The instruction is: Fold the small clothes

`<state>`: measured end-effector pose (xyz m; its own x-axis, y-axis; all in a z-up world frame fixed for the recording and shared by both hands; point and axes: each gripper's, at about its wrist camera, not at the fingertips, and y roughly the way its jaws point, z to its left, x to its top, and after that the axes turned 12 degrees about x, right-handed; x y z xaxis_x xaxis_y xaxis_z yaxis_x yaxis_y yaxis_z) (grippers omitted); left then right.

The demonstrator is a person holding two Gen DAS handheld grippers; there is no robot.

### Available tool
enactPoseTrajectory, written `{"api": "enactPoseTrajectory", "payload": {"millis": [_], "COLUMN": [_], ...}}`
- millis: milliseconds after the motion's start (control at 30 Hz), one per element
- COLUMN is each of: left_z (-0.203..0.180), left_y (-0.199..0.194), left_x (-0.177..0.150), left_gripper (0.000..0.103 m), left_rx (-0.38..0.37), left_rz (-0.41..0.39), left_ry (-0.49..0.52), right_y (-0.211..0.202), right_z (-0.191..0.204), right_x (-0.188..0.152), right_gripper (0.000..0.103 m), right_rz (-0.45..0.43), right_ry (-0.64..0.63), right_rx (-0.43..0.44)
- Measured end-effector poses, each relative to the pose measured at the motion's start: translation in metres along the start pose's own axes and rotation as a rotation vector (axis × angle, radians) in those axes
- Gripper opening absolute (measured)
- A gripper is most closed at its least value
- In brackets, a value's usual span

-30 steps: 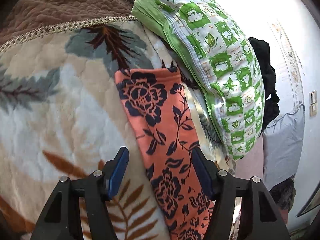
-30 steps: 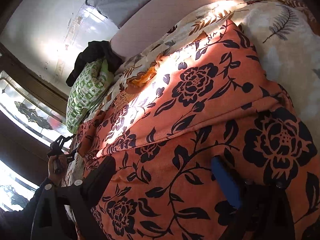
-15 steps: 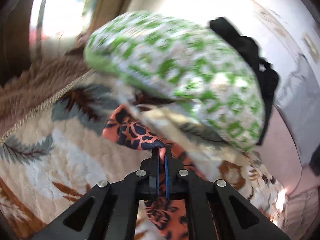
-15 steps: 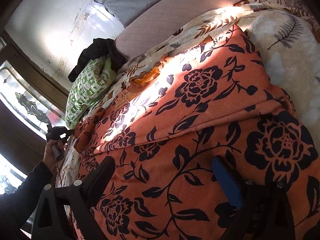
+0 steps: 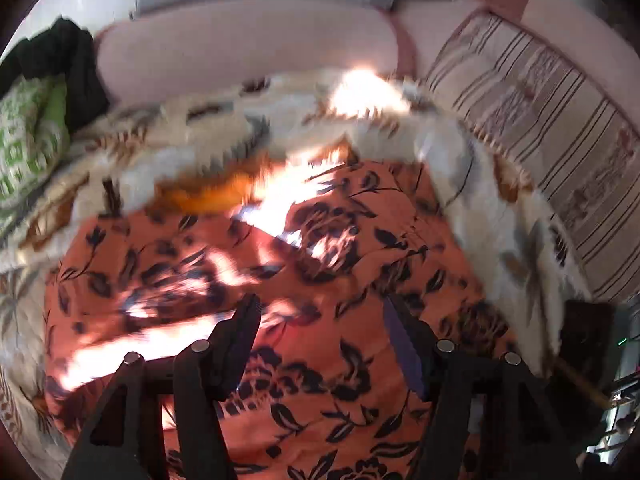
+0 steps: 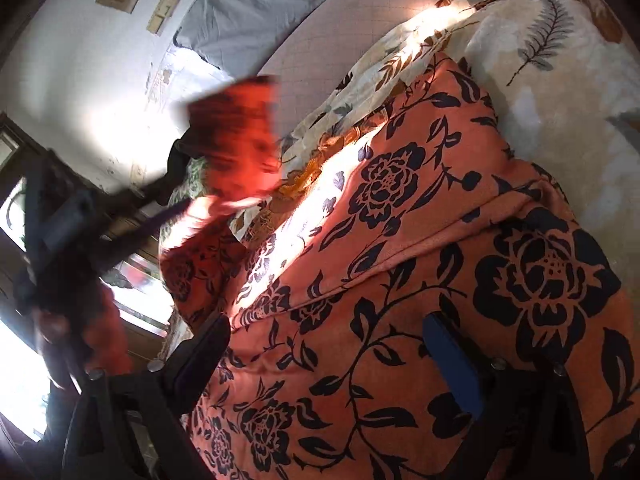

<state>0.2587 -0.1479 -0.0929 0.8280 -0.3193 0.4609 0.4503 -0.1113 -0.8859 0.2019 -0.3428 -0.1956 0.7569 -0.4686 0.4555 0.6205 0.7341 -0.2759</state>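
An orange garment with a dark flower print (image 5: 340,248) lies spread on the leaf-pattern blanket (image 5: 192,140). My left gripper (image 5: 320,304) hovers over it, blurred by motion; its jaws are opening and nothing is between the pads. In the right wrist view the same garment (image 6: 420,240) fills the frame, and one end of it (image 6: 236,132) flaps in the air at the left, next to the blurred left gripper (image 6: 132,220). My right gripper (image 6: 324,320) stands open just above the cloth, holding nothing.
A green patterned pillow (image 5: 28,136) and dark clothing (image 5: 68,60) lie at the left of the bed. A striped cushion (image 5: 540,120) is at the right, a pink padded headboard (image 5: 240,48) behind. A person's blurred hand (image 6: 52,328) holds the left gripper.
The left gripper shut on the garment's end by the green pillow, swung it across over the spread cloth while rolling, and has opened again. The right gripper barely moved.
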Motion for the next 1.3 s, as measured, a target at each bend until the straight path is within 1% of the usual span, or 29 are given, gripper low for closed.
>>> {"api": "enactPoseTrajectory", "payload": {"millis": [33,67,100,167,200,267,333,367,433,500,533,600,667,700,733,767,800,833,900,967,1000,1033,1067,1100,1167,1200,1233,1267,1300], "left_z": [0.009,0.023,0.036,0.07,0.091,0.124,0.151,0.163,0.184,0.198,0.203,0.21,0.214,0.215,0.217,0.219,0.221,0.222,0.225,0.228,0.229,0.231,0.232,0.231,0.225,0.217,0.209,0.201,0.196], "left_y": [0.008,0.008,-0.001,-0.03,-0.042,-0.055,-0.048,-0.043,-0.031,-0.022,-0.018,-0.01,-0.001,0.005,0.008,0.009,0.01,0.009,0.004,-0.005,-0.01,-0.015,-0.018,-0.023,-0.032,-0.036,-0.038,-0.036,-0.029], "left_x": [-0.012,-0.022,-0.033,-0.051,-0.06,-0.073,-0.081,-0.087,-0.098,-0.107,-0.11,-0.117,-0.123,-0.124,-0.126,-0.126,-0.126,-0.126,-0.127,-0.128,-0.128,-0.128,-0.125,-0.122,-0.113,-0.108,-0.103,-0.099,-0.096], "left_gripper": [0.061,0.061,0.061,0.062,0.067,0.073,0.074,0.074,0.074,0.074,0.074,0.074,0.074,0.074,0.074,0.074,0.075,0.075,0.075,0.075,0.075,0.075,0.075,0.075,0.075,0.076,0.077,0.081,0.083], "left_rx": [0.019,0.011,0.002,0.044,0.093,0.232,0.331,0.368,0.385,0.385,0.376,0.361,0.343,0.334,0.323,0.314,0.307,0.296,0.292,0.318,0.327,0.33,0.326,0.313,0.278,0.269,0.28,0.312,0.35], "left_rz": [0.035,0.035,0.018,-0.069,-0.121,-0.181,-0.195,-0.181,-0.161,-0.162,-0.163,-0.149,-0.125,-0.1,-0.091,-0.095,-0.091,-0.082,-0.088,-0.112,-0.126,-0.136,-0.143,-0.15,-0.169,-0.182,-0.198,-0.21,-0.198], "left_ry": [-0.035,-0.079,-0.115,-0.185,-0.212,-0.255,-0.282,-0.297,-0.341,-0.396,-0.416,-0.435,-0.437,-0.437,-0.445,-0.459,-0.469,-0.475,-0.482,-0.479,-0.484,-0.496,-0.511,-0.525,-0.525,-0.493,-0.451,-0.407,-0.373], "right_y": [-0.006,-0.012,-0.019,-0.034,-0.04,-0.045,-0.036,-0.027,-0.003,0.02,0.031,0.04,0.045,0.048,0.052,0.057,0.062,0.064,0.061,0.049,0.04,0.032,0.027,0.029,0.037,0.037,0.033,0.019,0.01], "right_z": [-0.001,-0.001,-0.001,-0.001,0.0,0.0,-0.001,-0.003,-0.015,-0.032,-0.039,-0.048,-0.046,-0.044,-0.041,-0.041,-0.042,-0.04,-0.018,0.024,0.047,0.064,0.067,0.061,0.027,0.005,-0.011,-0.013,-0.007], "right_x": [0.001,0.003,0.005,0.011,0.015,0.028,0.045,0.054,0.068,0.074,0.076,0.079,0.084,0.086,0.089,0.093,0.094,0.096,0.101,0.104,0.101,0.095,0.087,0.079,0.065,0.059,0.054,0.051,0.052], "right_gripper": [0.098,0.099,0.099,0.099,0.099,0.099,0.099,0.099,0.099,0.099,0.099,0.098,0.098,0.094,0.072,0.053,0.01,0.006,0.005,0.005,0.005,0.005,0.006,0.007,0.011,0.027,0.033,0.033,0.045], "right_rz": [-0.012,-0.025,-0.041,-0.078,-0.097,-0.13,-0.127,-0.126,-0.115,-0.115,-0.108,-0.152,-0.186,-0.188,-0.173,-0.144,-0.116,-0.1,-0.095,-0.118,-0.136,-0.154,-0.152,-0.121,-0.073,-0.039,-0.023,-0.075,-0.096], "right_ry": [0.016,0.031,0.045,0.075,0.098,0.159,0.225,0.268,0.38,0.499,0.528,0.559,0.543,0.534,0.513,0.492,0.484,0.465,0.356,0.194,0.103,0.043,0.02,0.011,0.04,0.098,0.165,0.171,0.155], "right_rx": [0.012,0.019,0.027,0.064,0.09,0.139,0.166,0.166,0.166,0.12,0.075,0.022,-0.025,-0.059,-0.117,-0.17,-0.202,-0.225,-0.269,-0.292,-0.308,-0.324,-0.348,-0.387,-0.46,-0.499,-0.475,-0.424,-0.436]}}
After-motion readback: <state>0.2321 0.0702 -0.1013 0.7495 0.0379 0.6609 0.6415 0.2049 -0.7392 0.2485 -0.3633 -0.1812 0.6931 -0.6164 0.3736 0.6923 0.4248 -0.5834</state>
